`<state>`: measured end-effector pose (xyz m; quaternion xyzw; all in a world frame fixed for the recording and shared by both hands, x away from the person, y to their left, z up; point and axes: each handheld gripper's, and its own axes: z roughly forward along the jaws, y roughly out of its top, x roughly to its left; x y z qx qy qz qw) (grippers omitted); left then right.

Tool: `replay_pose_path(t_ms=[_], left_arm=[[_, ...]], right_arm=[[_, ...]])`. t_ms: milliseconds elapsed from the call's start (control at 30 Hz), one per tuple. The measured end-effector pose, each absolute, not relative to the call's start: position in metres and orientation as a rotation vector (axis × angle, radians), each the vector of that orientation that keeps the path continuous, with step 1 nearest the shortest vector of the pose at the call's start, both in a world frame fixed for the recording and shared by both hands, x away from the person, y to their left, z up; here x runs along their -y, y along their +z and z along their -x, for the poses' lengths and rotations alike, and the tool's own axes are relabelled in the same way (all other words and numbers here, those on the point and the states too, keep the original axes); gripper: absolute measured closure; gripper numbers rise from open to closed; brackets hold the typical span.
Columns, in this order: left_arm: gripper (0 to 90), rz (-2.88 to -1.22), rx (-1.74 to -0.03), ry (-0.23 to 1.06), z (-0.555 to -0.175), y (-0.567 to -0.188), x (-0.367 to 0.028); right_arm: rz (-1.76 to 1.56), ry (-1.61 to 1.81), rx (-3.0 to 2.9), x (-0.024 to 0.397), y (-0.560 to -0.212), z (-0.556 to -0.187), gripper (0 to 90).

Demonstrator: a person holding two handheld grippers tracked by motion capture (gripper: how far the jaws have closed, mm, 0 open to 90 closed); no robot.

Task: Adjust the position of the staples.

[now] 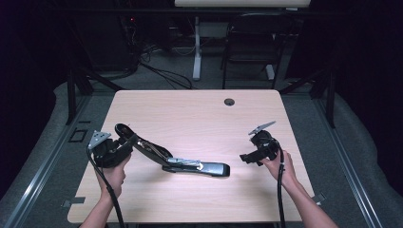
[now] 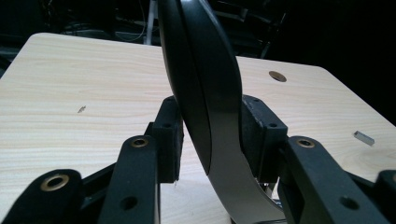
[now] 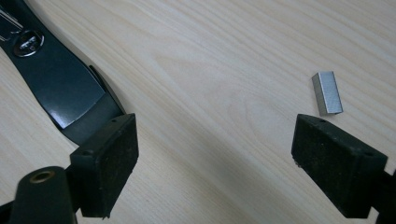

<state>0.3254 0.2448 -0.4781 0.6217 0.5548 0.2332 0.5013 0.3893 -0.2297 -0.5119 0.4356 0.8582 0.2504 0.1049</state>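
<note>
I have the opened stapler point(image 1: 171, 159) lying across the middle of the table point(image 1: 199, 109), its base flat on the wood and its top arm swung up and back toward my left side. My left gripper point(image 1: 121, 142) has its jaws closed in on that raised black arm point(image 2: 205, 93); one pad point(image 2: 170, 140) sits against each flank, though I cannot quite tell whether the left pad presses fully or only just touches. My right gripper point(image 1: 247, 158) hangs low over the wood with its jaws wide apart and nothing between them: the stapler's front end point(image 3: 70, 93) lies just beside one pad, and a small strip of staples point(image 3: 327, 92) lies on the table near the other.

The step in hand looks like loading. To do it well, I should hold the arm steady with the left, keeping it tilted back so the magazine stays exposed, and bring the right jaws squarely over the staple strip, closing on its long sides so it does not twist or break.
</note>
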Motion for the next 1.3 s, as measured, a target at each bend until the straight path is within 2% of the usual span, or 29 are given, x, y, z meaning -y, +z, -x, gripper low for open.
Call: replay_pose_path(t_ms=[333,800,1133,1300], left_arm=[[62.4,-1.508,-1.347,0.57,-0.325,-0.478,-0.245],[62.3,-1.51,-1.342,0.573,-0.325,-0.479,-0.245],[62.2,-1.51,-1.339,0.577,-0.325,-0.478,-0.244],[62.2,-1.511,-1.341,0.571,-0.325,-0.479,-0.245]], right_arm=[[-1.256,0.704,-2.545,0.229,-0.511,-0.392,17.4],[-1.266,0.674,-2.539,0.24,-0.511,-0.415,20.9],[-1.253,0.635,-2.536,0.244,-0.511,-0.428,28.6],[-1.243,0.62,-2.526,0.245,-0.513,-0.438,38.6]])
